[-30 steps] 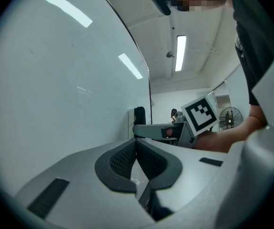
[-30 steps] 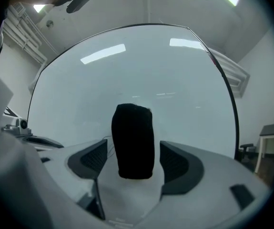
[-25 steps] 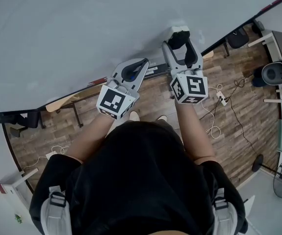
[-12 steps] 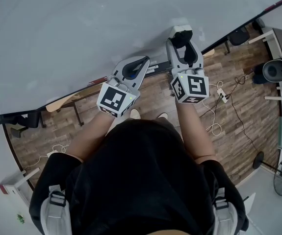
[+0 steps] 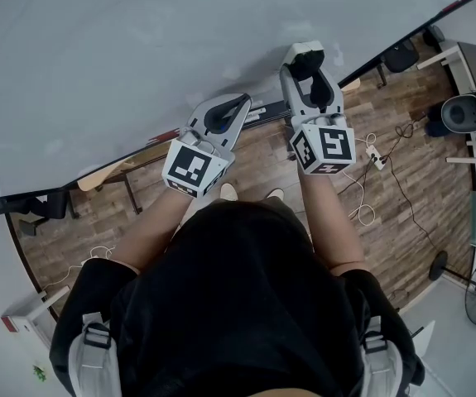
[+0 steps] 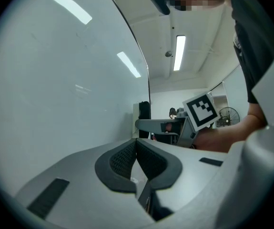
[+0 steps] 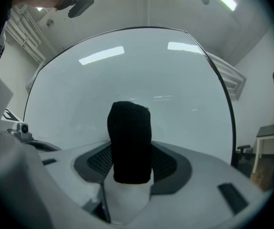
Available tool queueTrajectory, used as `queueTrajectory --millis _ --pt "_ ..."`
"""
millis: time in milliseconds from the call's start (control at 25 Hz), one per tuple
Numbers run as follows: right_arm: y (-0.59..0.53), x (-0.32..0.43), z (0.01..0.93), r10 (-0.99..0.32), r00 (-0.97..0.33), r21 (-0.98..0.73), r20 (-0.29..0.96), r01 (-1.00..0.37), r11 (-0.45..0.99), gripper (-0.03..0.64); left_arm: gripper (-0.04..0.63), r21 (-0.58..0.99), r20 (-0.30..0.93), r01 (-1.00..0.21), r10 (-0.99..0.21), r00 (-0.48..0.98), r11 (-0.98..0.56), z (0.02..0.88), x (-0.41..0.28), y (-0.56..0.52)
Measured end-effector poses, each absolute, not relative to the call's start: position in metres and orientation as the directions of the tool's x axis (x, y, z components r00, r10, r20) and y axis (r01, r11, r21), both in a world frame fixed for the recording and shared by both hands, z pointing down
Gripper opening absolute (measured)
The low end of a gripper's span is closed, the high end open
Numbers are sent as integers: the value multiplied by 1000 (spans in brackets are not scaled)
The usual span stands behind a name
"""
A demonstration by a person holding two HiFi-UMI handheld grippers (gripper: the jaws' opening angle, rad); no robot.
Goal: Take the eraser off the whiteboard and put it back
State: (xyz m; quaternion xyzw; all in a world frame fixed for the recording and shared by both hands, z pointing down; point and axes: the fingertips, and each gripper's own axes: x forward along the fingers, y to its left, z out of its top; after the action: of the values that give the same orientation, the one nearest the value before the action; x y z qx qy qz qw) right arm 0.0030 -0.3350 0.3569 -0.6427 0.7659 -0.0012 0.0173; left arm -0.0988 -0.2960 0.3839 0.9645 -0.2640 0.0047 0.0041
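Eraser is in the right tool, standing up between the pads with its black felt end poking out past the tips and its white body down in the throat. Those jaws have just been closing, and now both pads sit against the eraser's sides: it's clamped. The tool points level, straight at the whiteboard, with the eraser right up at the board's lower part; whether felt meets board can't be made out from here.

Over on the other side, the left tool is clenched, pads pressed together with nothing between them. It sits just beside the whiteboard, well left of the right tool and a little lower in the head view, and it also points level.

Both forearms reach out from the black shirt, marker cubes facing up. Wood floor runs below the board's edge, with cables trailing across it.
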Motion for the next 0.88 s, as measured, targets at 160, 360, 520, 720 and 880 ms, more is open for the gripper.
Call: queueTrajectory --millis 160,360,520,720,880 --pt "-321 8 358 -985 -170 -21 -22 -985 171 219 -5 -1 6 -506 -506 862 -863 385 -96 -288" --pt "-307 17 365 -987 -159 -19 -4 -987 159 219 -5 -6 4 -500 -500 866 -866 389 -93 -286" --pt "-292 25 369 -985 -174 -37 -1 -984 174 219 -5 -4 1 -502 -502 865 -865 389 -87 -280" --pt "-270 39 370 -976 -216 -48 -5 -975 216 219 -5 -9 -7 -511 -511 859 -859 385 -75 -266" --pt "-245 57 370 -967 -253 -50 -9 -966 253 220 -5 -17 2 -526 -526 850 -850 383 -58 -244"
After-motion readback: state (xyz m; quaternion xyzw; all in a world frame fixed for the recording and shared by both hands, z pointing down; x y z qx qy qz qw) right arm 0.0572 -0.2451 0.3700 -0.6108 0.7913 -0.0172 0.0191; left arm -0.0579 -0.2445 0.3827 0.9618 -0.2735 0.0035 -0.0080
